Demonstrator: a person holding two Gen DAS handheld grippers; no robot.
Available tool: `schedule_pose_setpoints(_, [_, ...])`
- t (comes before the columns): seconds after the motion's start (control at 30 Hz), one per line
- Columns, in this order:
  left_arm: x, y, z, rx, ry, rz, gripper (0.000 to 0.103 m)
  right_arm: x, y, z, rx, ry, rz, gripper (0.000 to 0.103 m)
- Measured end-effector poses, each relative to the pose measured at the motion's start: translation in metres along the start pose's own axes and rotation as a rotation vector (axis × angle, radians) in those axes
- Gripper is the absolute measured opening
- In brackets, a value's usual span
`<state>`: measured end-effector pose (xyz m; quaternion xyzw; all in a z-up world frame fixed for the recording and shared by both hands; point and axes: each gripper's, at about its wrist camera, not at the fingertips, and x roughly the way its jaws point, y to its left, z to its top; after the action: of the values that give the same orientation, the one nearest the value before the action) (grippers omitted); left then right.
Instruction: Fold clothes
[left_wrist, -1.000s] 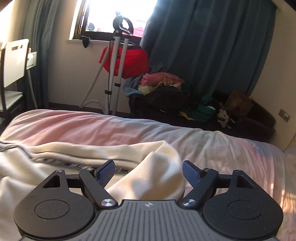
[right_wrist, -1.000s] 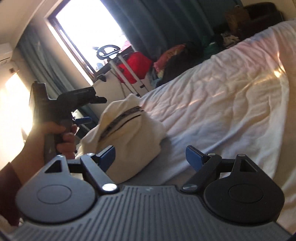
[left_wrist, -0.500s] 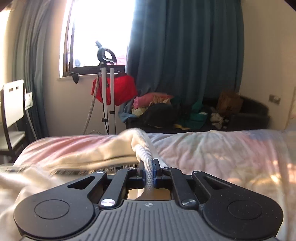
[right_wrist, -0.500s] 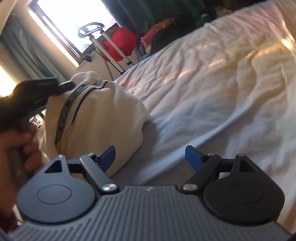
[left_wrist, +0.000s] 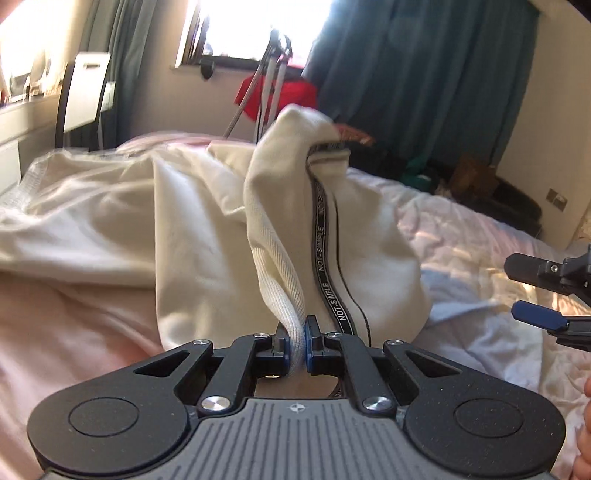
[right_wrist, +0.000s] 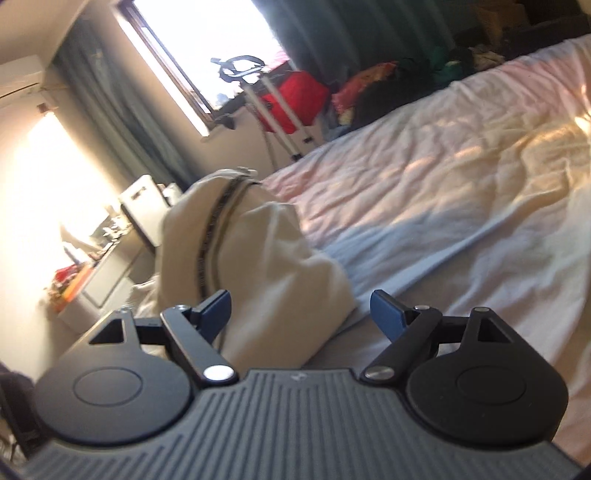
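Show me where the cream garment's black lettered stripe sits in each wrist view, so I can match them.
Left wrist: the stripe runs down the centre of the lifted cream garment, just right of the ribbed edge that the left gripper pinches.
Right wrist: the stripe runs down the garment left of centre, above the open right gripper.
Shared landmark: the red bag under the window, also seen from the right wrist.
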<state>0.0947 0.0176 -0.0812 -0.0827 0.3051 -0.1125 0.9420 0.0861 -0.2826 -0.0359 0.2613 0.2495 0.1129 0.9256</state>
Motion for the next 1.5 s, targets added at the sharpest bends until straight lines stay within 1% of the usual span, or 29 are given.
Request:
schedule_pose_setpoints(0.07, [-0.001,0.001,0.002,-0.027,-0.010,-0.020,0.008,-0.003,0.015,-0.005,-0.067,-0.012,0.019,0.085])
schedule_pose_setpoints(0.13, [-0.001,0.005,0.001,-0.065,-0.008,-0.031,0.009,0.001,0.027,-0.004,-0.106,0.001,0.033,0.081])
schedule_pose_setpoints(0.17, [-0.002,0.007,0.000,-0.084,-0.007,-0.036,0.009,0.005,0.032,0.000,-0.098,0.014,0.041,0.077])
schedule_pose_setpoints(0.33, [0.001,0.019,-0.002,-0.187,-0.004,-0.069,0.009,0.043,0.065,0.038,-0.089,0.039,0.071,0.077])
schedule_pose_setpoints(0.37, [0.004,0.022,-0.002,-0.207,-0.003,-0.078,0.009,0.055,0.074,0.047,-0.097,0.038,0.063,0.077])
schedule_pose_setpoints(0.43, [0.011,0.027,-0.003,-0.234,0.001,-0.108,0.009,0.087,0.092,0.068,-0.109,0.042,0.043,0.078])
schedule_pose_setpoints(0.53, [0.024,0.035,-0.005,-0.269,0.007,-0.159,0.009,0.146,0.115,0.098,-0.098,0.074,0.003,0.078])
schedule_pose_setpoints(0.6, [0.032,0.041,-0.007,-0.293,0.012,-0.193,0.009,0.183,0.130,0.112,-0.139,0.068,-0.044,0.077])
schedule_pose_setpoints(0.67, [0.040,0.046,-0.008,-0.317,0.016,-0.227,0.009,0.217,0.142,0.121,-0.220,0.054,-0.116,0.077])
schedule_pose_setpoints(0.73, [0.049,0.051,-0.010,-0.341,0.020,-0.261,0.009,0.248,0.145,0.125,-0.263,0.090,-0.180,0.076])
schedule_pose_setpoints(0.77, [0.053,0.054,-0.010,-0.353,0.022,-0.278,0.009,0.263,0.145,0.127,-0.270,0.116,-0.210,0.076])
schedule_pose_setpoints(0.8, [0.056,0.055,-0.011,-0.356,0.022,-0.291,0.009,0.277,0.142,0.127,-0.257,0.154,-0.222,0.074])
schedule_pose_setpoints(0.83, [0.057,0.055,-0.010,-0.356,0.019,-0.305,0.009,0.287,0.139,0.126,-0.244,0.190,-0.228,0.072])
schedule_pose_setpoints(0.87, [0.059,0.055,-0.010,-0.357,0.012,-0.323,0.009,0.297,0.137,0.125,-0.244,0.226,-0.238,0.065])
schedule_pose_setpoints(0.9, [0.060,0.055,-0.010,-0.359,0.004,-0.334,0.009,0.300,0.135,0.126,-0.239,0.238,-0.259,0.049])
schedule_pose_setpoints(0.97, [0.062,0.058,-0.008,-0.368,-0.005,-0.341,0.009,0.304,0.132,0.129,-0.227,0.252,-0.303,0.011])
schedule_pose_setpoints(1.0, [0.063,0.060,-0.007,-0.376,-0.011,-0.345,0.010,0.300,0.128,0.134,-0.204,0.238,-0.309,0.010])
schedule_pose_setpoints(1.07, [0.059,0.063,-0.005,-0.384,-0.041,-0.357,0.010,0.286,0.127,0.146,-0.205,0.194,-0.318,0.007])
schedule_pose_setpoints(1.1, [0.055,0.063,-0.005,-0.387,-0.063,-0.377,0.014,0.275,0.125,0.154,-0.204,0.162,-0.320,0.007])
schedule_pose_setpoints(1.13, [0.051,0.063,-0.004,-0.391,-0.086,-0.406,0.021,0.264,0.123,0.161,-0.201,0.128,-0.320,0.007])
schedule_pose_setpoints(1.17, [0.047,0.062,-0.003,-0.395,-0.108,-0.435,0.022,0.250,0.119,0.169,-0.192,0.080,-0.314,0.006])
schedule_pose_setpoints(1.23, [0.039,0.061,-0.002,-0.397,-0.152,-0.490,0.031,0.213,0.107,0.185,-0.184,-0.046,-0.299,0.006])
schedule_pose_setpoints(1.3, [0.031,0.056,-0.002,-0.379,-0.176,-0.536,0.033,0.166,0.086,0.198,-0.176,-0.202,-0.277,0.006])
schedule_pose_setpoints(1.33, [0.027,0.054,-0.003,-0.370,-0.181,-0.554,0.039,0.143,0.071,0.202,-0.154,-0.270,-0.281,0.006])
schedule_pose_setpoints(1.4, [0.022,0.047,-0.004,-0.343,-0.175,-0.580,0.041,0.098,0.035,0.208,-0.090,-0.387,-0.310,0.006])
schedule_pose_setpoints(1.43, [0.021,0.042,-0.004,-0.322,-0.168,-0.583,0.041,0.078,0.012,0.206,-0.041,-0.423,-0.334,0.006])
schedule_pose_setpoints(1.5, [0.017,0.029,-0.006,-0.272,-0.153,-0.562,0.042,0.044,-0.045,0.189,0.104,-0.429,-0.379,0.007])
